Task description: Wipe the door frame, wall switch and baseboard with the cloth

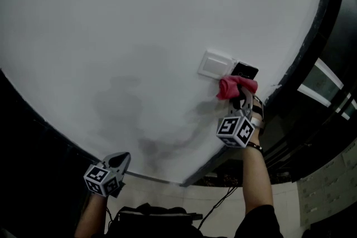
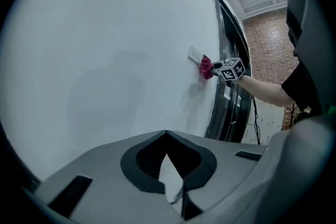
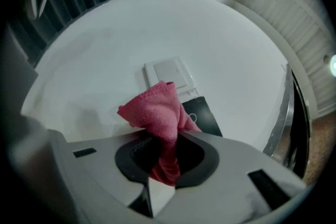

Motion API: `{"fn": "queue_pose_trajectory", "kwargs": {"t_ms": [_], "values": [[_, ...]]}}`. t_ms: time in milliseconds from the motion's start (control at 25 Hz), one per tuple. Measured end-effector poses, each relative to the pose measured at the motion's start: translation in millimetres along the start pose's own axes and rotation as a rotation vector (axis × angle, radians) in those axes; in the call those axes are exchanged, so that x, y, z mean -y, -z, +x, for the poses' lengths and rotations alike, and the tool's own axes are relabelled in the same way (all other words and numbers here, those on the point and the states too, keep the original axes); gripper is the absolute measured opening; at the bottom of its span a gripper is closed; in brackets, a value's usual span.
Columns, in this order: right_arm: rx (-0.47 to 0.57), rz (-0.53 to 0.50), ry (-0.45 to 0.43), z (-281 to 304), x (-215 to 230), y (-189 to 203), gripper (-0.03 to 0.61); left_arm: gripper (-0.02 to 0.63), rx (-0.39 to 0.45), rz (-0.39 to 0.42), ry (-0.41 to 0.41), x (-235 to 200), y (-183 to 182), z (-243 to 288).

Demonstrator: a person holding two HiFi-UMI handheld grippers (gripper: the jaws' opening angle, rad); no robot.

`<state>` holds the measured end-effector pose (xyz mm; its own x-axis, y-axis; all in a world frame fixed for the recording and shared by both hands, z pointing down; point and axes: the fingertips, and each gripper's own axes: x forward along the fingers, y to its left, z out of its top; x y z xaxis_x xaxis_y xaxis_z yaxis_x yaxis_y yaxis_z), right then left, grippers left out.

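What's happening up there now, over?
Right tongs shut on pink cloth. Cloth at wall switch, black panel beside it. Left tongs shut, empty. Nothing in the way.

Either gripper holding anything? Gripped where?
Right gripper pinches the pink cloth by its bunched end; the free end fans out near the wall switch. Left gripper is shut, empty.

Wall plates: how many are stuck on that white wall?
2. A white switch plate sits on the wall. A black panel is right beside it, toward the door frame, partly behind the pink cloth in the right gripper. No others show.
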<state>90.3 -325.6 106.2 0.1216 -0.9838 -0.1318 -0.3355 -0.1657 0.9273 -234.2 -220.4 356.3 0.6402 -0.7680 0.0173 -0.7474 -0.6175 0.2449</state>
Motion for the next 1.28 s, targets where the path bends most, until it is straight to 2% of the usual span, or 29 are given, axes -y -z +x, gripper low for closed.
{"fn": "queue_pose_trajectory", "kwargs": {"t_ms": [120,320,440,560,760,1040,1280], "values": [[0.014,0.081,-0.047,-3,4,-5,0.058,-0.008,0.015,-0.010,-0.001,-7,-4,-2],[0.124,0.085,0.065,-17,52,-68,0.058,-0.008,0.031,-0.007,-0.001,-20,-9,-13],[0.146,0.032,0.131,-13,69,-106,0.058,-0.008,0.045,-0.004,-0.001,-30,-11,-21],[0.121,-0.046,0.163,0,65,-126,0.058,-0.008,0.048,-0.006,-0.019,-37,-13,-28],[0.029,-0.097,0.136,19,34,-114,0.058,-0.008,0.031,0.020,-0.027,-43,-19,-38],[0.002,-0.099,0.142,13,19,-113,0.058,-0.008,0.019,0.021,-0.037,-60,-22,-55],[-0.025,-0.077,0.095,15,-3,-105,0.058,-0.008,-0.021,0.015,-0.019,-58,-12,-63]]}}
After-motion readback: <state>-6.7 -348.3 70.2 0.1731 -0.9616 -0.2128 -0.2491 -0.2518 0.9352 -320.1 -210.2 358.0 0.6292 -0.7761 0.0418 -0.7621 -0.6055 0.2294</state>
